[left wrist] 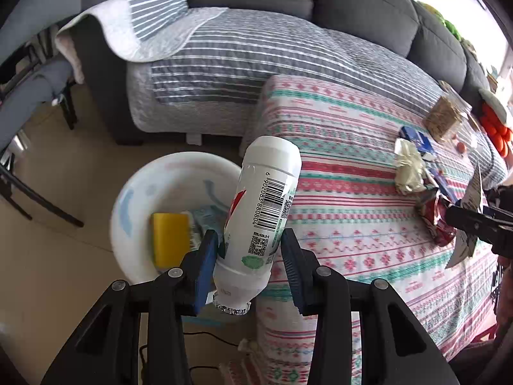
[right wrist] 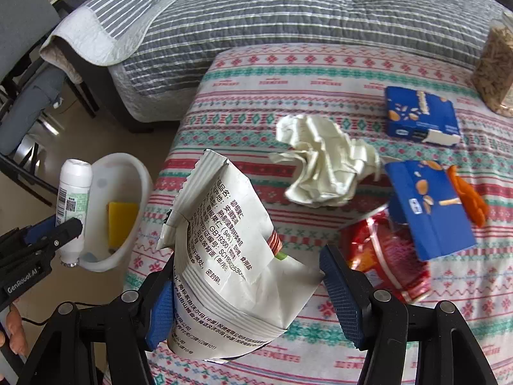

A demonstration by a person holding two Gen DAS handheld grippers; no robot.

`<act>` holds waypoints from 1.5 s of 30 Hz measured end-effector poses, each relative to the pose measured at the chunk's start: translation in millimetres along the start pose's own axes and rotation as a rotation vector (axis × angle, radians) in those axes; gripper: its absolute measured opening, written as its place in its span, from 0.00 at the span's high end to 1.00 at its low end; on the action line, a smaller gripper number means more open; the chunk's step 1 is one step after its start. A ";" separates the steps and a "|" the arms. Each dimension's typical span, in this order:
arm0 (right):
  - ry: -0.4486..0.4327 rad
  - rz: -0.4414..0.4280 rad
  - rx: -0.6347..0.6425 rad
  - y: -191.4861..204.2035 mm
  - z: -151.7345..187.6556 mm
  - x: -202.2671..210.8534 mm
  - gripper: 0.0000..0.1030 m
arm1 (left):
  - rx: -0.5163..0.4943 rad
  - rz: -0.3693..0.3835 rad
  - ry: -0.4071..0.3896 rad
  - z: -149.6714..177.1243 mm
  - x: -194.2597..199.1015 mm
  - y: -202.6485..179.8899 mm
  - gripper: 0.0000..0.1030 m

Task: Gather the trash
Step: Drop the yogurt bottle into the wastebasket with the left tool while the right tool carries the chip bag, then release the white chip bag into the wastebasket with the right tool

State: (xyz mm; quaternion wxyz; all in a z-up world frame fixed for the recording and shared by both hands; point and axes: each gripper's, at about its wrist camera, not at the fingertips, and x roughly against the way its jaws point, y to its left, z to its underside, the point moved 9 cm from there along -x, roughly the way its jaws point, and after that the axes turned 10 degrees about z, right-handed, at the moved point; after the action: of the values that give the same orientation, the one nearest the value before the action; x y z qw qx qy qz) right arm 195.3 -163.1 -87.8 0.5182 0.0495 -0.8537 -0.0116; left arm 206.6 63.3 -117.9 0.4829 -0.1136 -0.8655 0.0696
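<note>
Trash: white plastic bottle [left wrist: 263, 205] with barcode label, uncapped, pinched by left tongs [left wrist: 250, 247]. Long axis runs away from the tongs, neck toward camera, base outward, tilted right. It hangs above the white basin [left wrist: 128, 192] on the floor beside the tabletop [left wrist: 352, 224]. Right tongs [right wrist: 247, 285] pinch a crumpled white snack bag [right wrist: 231, 250], torn mouth upward, over the tabletop.

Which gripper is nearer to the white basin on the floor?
Left. The left gripper, holding the white bottle, hangs beside the white basin; the right gripper is over the patterned cover.
</note>
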 end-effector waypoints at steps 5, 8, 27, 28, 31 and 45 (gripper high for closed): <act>0.001 -0.014 0.017 17.9 0.2 -7.1 0.32 | 0.030 -0.066 -0.025 -2.6 3.3 28.0 0.57; 0.004 -0.022 0.026 26.8 0.3 -11.1 0.32 | 0.067 -0.093 -0.012 -1.2 3.2 42.9 0.51; -0.002 -0.108 0.097 119.3 -11.2 -41.6 0.31 | 0.110 -0.234 -0.015 35.0 46.3 115.0 0.10; -0.003 -0.115 0.099 125.8 -12.3 -44.5 0.31 | 0.108 -0.237 -0.012 37.6 48.1 118.3 0.09; -0.004 -0.121 0.107 143.6 -14.9 -53.5 0.31 | 0.102 -0.248 -0.007 43.1 50.7 126.1 0.09; -0.048 -0.191 0.070 194.6 -31.2 -75.4 0.15 | 0.142 -0.242 0.001 57.1 60.4 154.9 0.09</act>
State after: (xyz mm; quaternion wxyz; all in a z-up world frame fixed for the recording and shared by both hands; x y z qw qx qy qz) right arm 243.4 38.7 -126.2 0.4920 0.1483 -0.8573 -0.0323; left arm 147.4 228.0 -133.9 0.4952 0.0258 -0.8654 0.0719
